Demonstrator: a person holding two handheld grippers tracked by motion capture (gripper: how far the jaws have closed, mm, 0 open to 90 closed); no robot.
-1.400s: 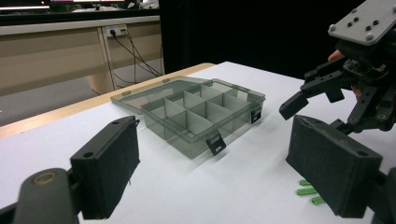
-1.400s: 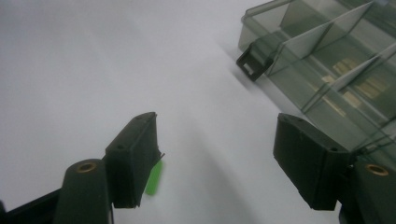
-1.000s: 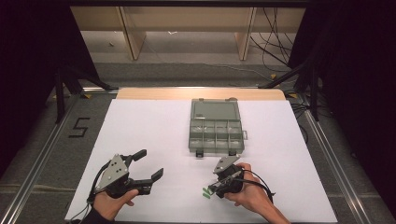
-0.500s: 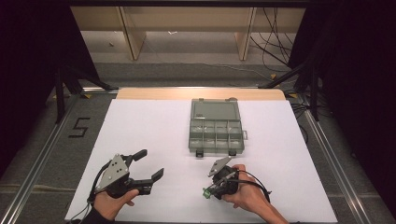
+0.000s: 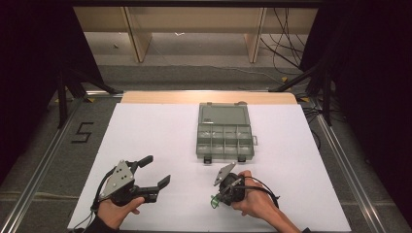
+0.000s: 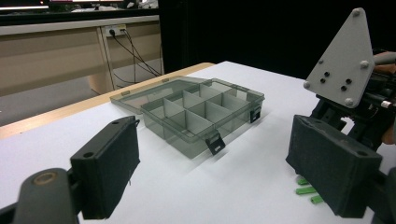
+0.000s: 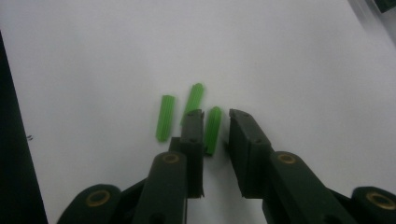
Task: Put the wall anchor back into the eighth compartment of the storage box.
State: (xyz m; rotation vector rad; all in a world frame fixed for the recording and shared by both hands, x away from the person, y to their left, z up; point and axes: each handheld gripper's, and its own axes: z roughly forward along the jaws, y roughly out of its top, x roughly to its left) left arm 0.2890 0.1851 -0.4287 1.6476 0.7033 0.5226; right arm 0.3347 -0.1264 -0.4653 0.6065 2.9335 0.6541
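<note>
Three green plugs (image 7: 192,119) lie on the white table (image 5: 155,131) near its front edge, just under your right gripper (image 7: 215,122). Its jaws are partly apart with one plug (image 7: 213,129) lying between their tips, not yet squeezed; the other two lie just beside the left jaw. The plugs are short, ribbed, bright green sticks. Beyond them, near the table's middle, sits a clear grey box (image 5: 224,134) with its lid laid flat open behind it, divided compartments, and two black latches on the front. Your left gripper (image 5: 154,171) rests well to the left, jaws spread wide, holding nothing. On the floor to the left, black tape forms a "5" (image 5: 82,132).
</note>
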